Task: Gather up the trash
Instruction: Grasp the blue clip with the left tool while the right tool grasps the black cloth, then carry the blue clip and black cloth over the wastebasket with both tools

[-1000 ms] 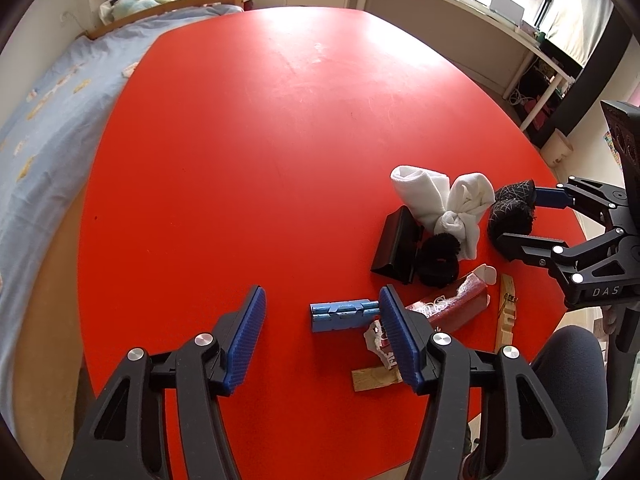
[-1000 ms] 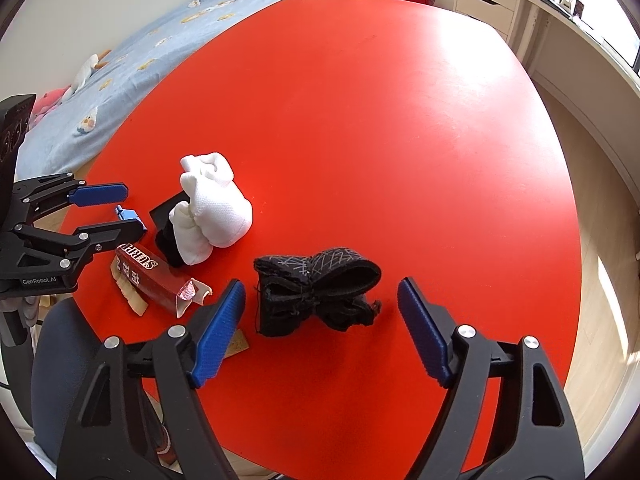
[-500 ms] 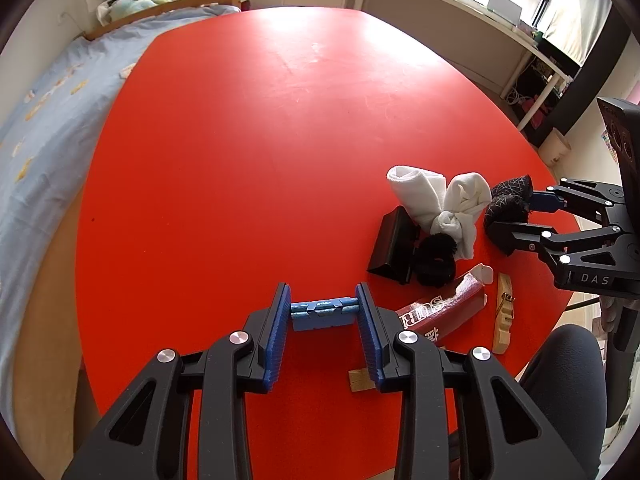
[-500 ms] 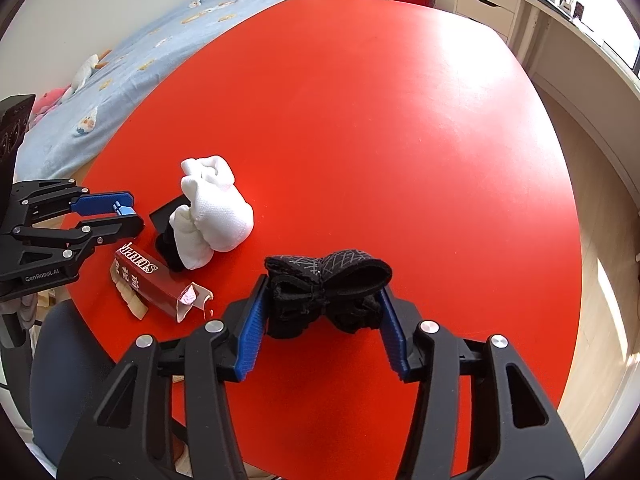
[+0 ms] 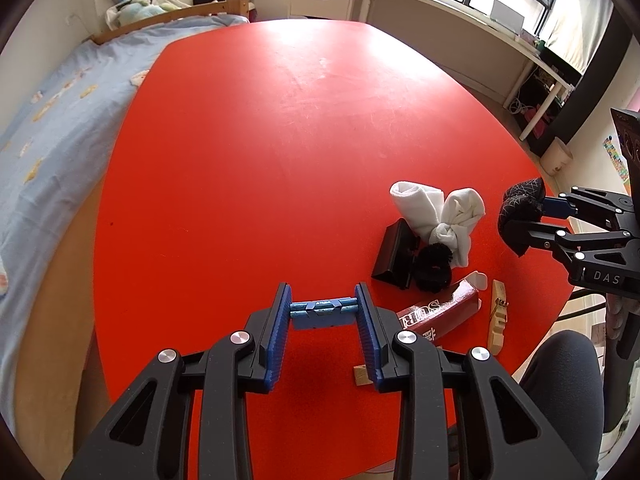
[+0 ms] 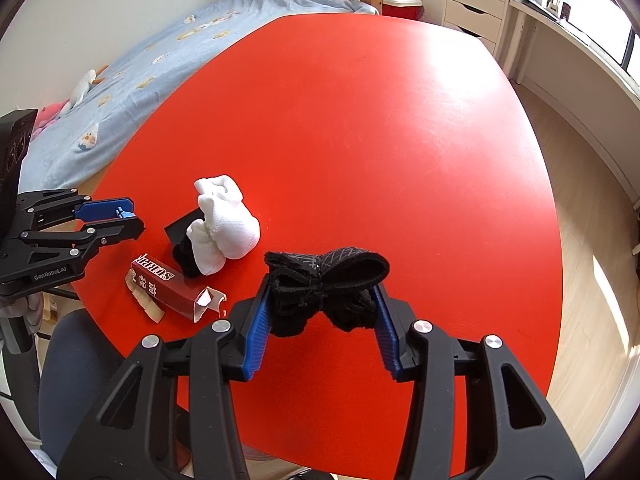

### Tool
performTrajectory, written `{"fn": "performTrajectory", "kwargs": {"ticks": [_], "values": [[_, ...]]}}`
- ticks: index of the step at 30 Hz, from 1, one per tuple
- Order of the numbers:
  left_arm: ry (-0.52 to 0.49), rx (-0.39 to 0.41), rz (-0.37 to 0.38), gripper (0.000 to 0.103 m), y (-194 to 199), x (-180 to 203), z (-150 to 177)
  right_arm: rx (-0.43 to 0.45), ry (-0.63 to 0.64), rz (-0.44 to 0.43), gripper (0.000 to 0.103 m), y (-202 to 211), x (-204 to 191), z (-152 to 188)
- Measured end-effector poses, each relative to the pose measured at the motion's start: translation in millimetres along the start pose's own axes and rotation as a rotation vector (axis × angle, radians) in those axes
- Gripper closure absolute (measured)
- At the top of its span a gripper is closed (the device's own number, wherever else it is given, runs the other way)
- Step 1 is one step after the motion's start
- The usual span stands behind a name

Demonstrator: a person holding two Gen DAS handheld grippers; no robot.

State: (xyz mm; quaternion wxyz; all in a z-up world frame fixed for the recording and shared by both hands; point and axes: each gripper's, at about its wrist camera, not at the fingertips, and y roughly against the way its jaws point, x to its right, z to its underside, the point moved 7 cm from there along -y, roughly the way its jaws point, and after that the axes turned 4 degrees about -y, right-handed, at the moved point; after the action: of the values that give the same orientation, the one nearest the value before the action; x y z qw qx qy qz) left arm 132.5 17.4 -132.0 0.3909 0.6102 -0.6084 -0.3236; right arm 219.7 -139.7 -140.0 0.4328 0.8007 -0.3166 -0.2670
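Left wrist view shows the left gripper [image 5: 323, 312] with its ribbed blue jaws clamped on the two ends of a small blue plastic clip [image 5: 323, 311], which spans the gap between them just above the glossy red table [image 5: 280, 140]. To the right on the table lie a knotted white sock bundle [image 5: 438, 214], soft and lumpy, a black wedge-shaped plastic piece [image 5: 394, 254] touching it, a fuzzy black pompom-like ball [image 5: 434, 268], a dark red cardboard carton [image 5: 438, 316] with its end flap open, and a pale wooden clothespin [image 5: 497, 316] near the table's edge.

Right wrist view shows the right gripper [image 6: 322, 316] closed on a knotted black knit sock bundle [image 6: 326, 284], patterned with thin pale lines; the bundle sits squeezed between the jaws at their tips, its upper loops bulging above them. The white sock bundle [image 6: 224, 226] and red carton [image 6: 168, 288] lie to the left.
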Motion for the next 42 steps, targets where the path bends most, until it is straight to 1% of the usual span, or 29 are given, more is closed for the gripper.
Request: {"fn": "performTrajectory", "kwargs": {"ticks": [6, 12, 20, 25, 34, 42], "values": [[-0.006, 0.032, 0.001, 0.071, 21.8, 5.9, 1.1, 0.025, -0.003, -0.014, 0.057, 23.5, -8.5, 4.2], [-0.023, 0.076, 0.015, 0.071, 49.4, 16.8, 7.3, 0.064, 0.003, -0.04, 0.057, 54.9, -21.0, 15.9], [-0.05, 0.11, 0.037, 0.071, 79.0, 33.3, 26.6, 0.111, 0.025, -0.069, 0.057, 92.7, -42.9, 37.2], [-0.054, 0.131, 0.056, 0.071, 95.9, 46.8, 41.5, 0.125, 0.044, -0.094, 0.057, 108.9, -59.1, 52.8], [-0.067, 0.143, 0.106, 0.071, 115.8, 64.3, 63.7, 0.105, 0.058, -0.118, 0.057, 119.9, -74.5, 91.0], [-0.07, 0.111, 0.151, 0.071, 115.8, 84.8, 93.0, 0.052, 0.051, -0.137, 0.057, 114.1, -80.6, 123.4]]}}
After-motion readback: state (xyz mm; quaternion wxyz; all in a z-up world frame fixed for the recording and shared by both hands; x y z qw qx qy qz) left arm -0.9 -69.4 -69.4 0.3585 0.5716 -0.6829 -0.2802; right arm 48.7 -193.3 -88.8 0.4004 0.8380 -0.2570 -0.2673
